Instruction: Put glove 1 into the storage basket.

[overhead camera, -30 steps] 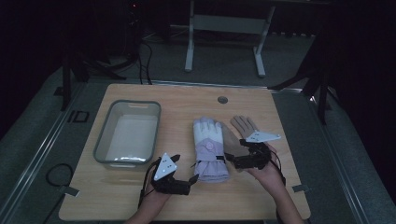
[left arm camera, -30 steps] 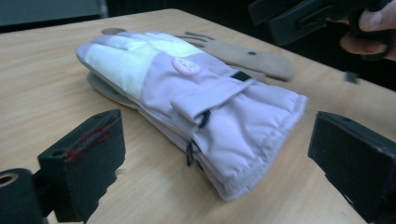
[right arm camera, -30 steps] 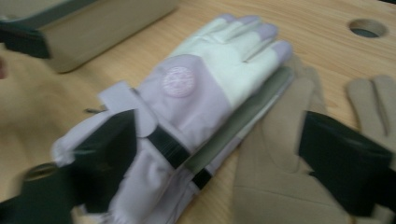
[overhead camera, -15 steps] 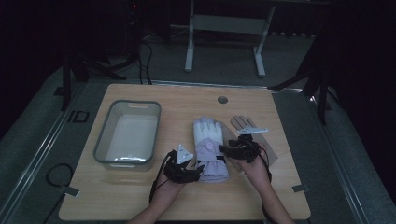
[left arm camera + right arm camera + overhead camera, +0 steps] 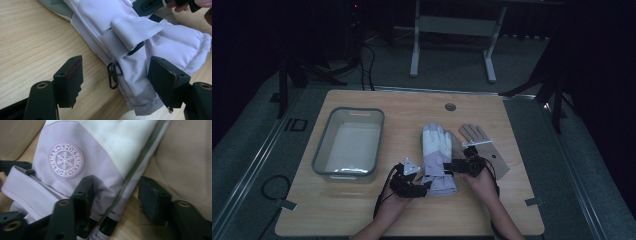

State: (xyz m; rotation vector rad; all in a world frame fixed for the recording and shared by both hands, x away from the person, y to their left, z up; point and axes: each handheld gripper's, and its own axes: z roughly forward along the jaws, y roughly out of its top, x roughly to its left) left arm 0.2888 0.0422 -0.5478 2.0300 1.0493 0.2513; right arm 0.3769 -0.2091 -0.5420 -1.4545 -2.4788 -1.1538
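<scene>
A padded glove [image 5: 437, 159], white at the fingers and lilac at the cuff, lies flat mid-table with a snowflake badge [image 5: 66, 160] on its back. My left gripper [image 5: 426, 184] sits low at the cuff's left corner. Its jaws have just been closing and straddle the cuff [image 5: 140, 75] and a black clip [image 5: 112, 78]; wood shows between the left pad and the fabric. My right gripper [image 5: 452, 166] comes in from the glove's right side. Its jaws have been closing, one finger [image 5: 83, 192] over the lilac fabric, the other finger [image 5: 153, 200] apart from the glove's edge.
A tan glove [image 5: 482, 147] lies flat just right of the padded one, partly under the right hand. A clear grey-rimmed tub [image 5: 319, 155] stands at the table's left. A small round hole [image 5: 450, 107] is near the far edge. The table's front strip is bare wood.
Both hands have moved inward and down to the lilac cuff. Both pairs of jaws stand narrower than a second ago. The gloves and tub lie where they were.
</scene>
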